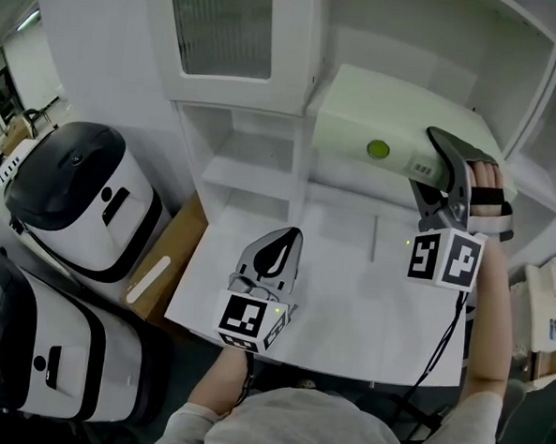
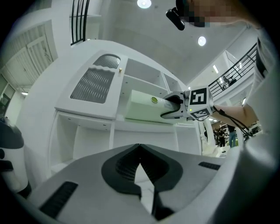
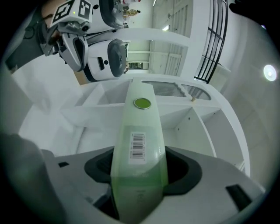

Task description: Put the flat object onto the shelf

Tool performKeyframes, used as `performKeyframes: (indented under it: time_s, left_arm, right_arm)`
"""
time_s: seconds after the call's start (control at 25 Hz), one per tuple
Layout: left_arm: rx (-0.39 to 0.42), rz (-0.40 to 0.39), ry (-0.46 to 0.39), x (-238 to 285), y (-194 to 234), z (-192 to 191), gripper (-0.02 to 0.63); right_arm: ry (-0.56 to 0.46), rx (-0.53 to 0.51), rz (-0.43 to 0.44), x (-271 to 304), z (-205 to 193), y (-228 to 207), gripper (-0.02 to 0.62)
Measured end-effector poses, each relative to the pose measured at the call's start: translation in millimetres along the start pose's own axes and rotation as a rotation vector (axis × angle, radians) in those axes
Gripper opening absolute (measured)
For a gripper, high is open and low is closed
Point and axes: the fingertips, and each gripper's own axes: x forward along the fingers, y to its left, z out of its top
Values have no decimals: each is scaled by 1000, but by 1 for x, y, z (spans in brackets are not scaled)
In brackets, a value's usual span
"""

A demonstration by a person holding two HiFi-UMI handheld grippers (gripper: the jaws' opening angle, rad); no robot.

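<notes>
Head view, with both gripper views. The right gripper (image 1: 440,151), held by a gloved hand (image 1: 486,192), has its two jaws set wide and clamped on the opposite faces of one end of the flat pale-green box (image 1: 378,119); the right gripper view shows the dark pads pressing the box from either side. The box extends away from the jaws, tilted, into the open compartment of the white shelf unit (image 1: 253,163) to the right of the upright divider (image 1: 306,171). Its far end lies near that divider; whether its underside touches the shelf board cannot be told. A round green sticker (image 1: 378,148) sits on the visible edge of the box, and a barcode label (image 1: 422,165) lies on the same edge, nearer the jaws. The left gripper (image 1: 291,234) hangs over the white table (image 1: 348,305), well apart from the box and pointing toward the shelf unit; its fingers are pressed together at the tips with nothing between them, as the left gripper view confirms. A cabinet door with a ribbed panel (image 1: 220,25) stands above the left compartments. To the left of the table stand two white-and-black machines (image 1: 78,195) (image 1: 26,342), with a flat cardboard piece (image 1: 163,256) leaning between the nearer one and the table edge.
</notes>
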Motion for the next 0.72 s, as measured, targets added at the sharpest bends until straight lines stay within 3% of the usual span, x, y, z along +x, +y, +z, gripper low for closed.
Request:
performKeyframes:
  time_s: [0.72]
  left_arm:
    - [24,121,25,16,24,-6,15]
  right_arm:
    - [8,-4,30,68,-25,8,305]
